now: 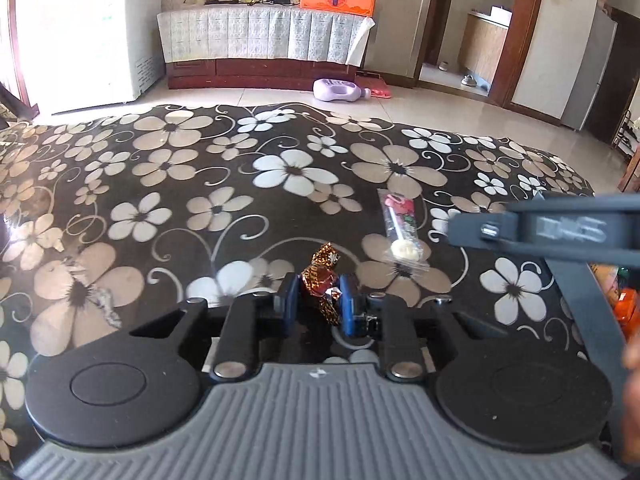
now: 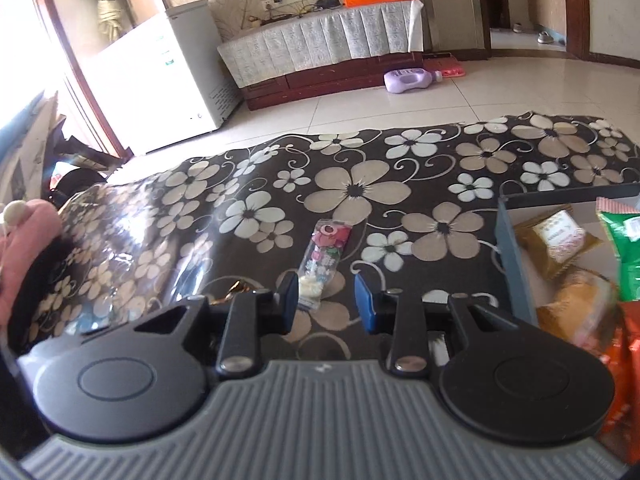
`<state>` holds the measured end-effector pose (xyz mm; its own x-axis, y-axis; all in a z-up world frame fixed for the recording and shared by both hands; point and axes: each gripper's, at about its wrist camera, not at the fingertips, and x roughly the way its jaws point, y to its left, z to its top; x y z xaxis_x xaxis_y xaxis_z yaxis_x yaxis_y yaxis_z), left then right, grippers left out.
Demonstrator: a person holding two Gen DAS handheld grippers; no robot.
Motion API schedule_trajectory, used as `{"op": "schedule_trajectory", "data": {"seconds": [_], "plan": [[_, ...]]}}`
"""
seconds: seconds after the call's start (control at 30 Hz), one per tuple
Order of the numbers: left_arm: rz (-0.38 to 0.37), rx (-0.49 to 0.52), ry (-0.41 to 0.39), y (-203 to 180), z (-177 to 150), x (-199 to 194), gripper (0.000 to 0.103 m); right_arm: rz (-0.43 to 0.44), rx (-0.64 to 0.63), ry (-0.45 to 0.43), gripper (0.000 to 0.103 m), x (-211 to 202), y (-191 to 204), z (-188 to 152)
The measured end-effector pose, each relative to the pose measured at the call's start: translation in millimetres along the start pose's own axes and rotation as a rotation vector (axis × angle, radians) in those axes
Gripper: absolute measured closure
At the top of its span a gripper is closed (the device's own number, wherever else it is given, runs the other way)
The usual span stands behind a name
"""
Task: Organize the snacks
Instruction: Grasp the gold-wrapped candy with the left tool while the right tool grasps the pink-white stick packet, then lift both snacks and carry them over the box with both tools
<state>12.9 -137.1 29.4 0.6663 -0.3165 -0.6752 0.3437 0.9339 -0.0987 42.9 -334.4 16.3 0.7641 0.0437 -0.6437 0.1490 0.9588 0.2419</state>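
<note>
While the left gripper [image 1: 319, 300] pinches a brown wrapped candy [image 1: 322, 280] between its blue pads, the right gripper [image 2: 326, 300] has its fingers spread with nothing between them. A lollipop packet [image 2: 322, 258] lies on the floral tablecloth [image 2: 360, 192] just ahead of the right gripper (its lower end beside the left finger). To the right stands a grey box [image 2: 510, 256] holding several snack bags.

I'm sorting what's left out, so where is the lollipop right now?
The lollipop lies on the floral tablecloth, just ahead of the open right gripper, left of the snack box. In the left view it lies right of the held candy.
</note>
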Motion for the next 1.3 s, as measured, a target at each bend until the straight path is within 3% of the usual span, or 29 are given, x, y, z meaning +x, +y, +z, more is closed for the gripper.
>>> {"op": "schedule_trajectory", "data": {"seconds": [0.2,0.23,0.3,0.5,0.53,0.57,0.63,0.67,0.97,1.3], "plan": [[-0.017,0.001,0.006,12,0,-4,0.077,-0.105,-0.072,0.049,0.068,45,18,-2],[-0.021,0.004,0.007,12,0,-4,0.077,-0.112,-0.067,0.042,0.065,48,17,-3],[-0.027,0.004,0.008,13,0,-3,0.076,-0.138,-0.065,0.04,0.045,50,17,-2],[-0.041,0.005,0.013,14,0,1,0.076,-0.113,-0.092,0.039,0.037,55,15,-2],[-0.04,0.006,0.014,15,0,1,0.076,-0.096,-0.111,0.041,0.039,56,17,-2],[-0.038,0.007,0.013,14,0,2,0.076,-0.074,-0.128,0.039,0.048,57,18,-2],[-0.04,0.013,0.016,13,0,3,0.076,-0.027,-0.126,0.05,0.069,56,19,0],[-0.041,0.012,0.018,13,0,3,0.076,0.005,-0.115,0.062,0.086,55,20,1],[-0.081,-0.02,0.028,16,1,-1,0.077,0.001,-0.157,0.071,0.09,30,24,-5],[-0.085,-0.016,0.012,10,1,-16,0.077,0.056,-0.162,0.006,0.09,-42,14,-14]]}}
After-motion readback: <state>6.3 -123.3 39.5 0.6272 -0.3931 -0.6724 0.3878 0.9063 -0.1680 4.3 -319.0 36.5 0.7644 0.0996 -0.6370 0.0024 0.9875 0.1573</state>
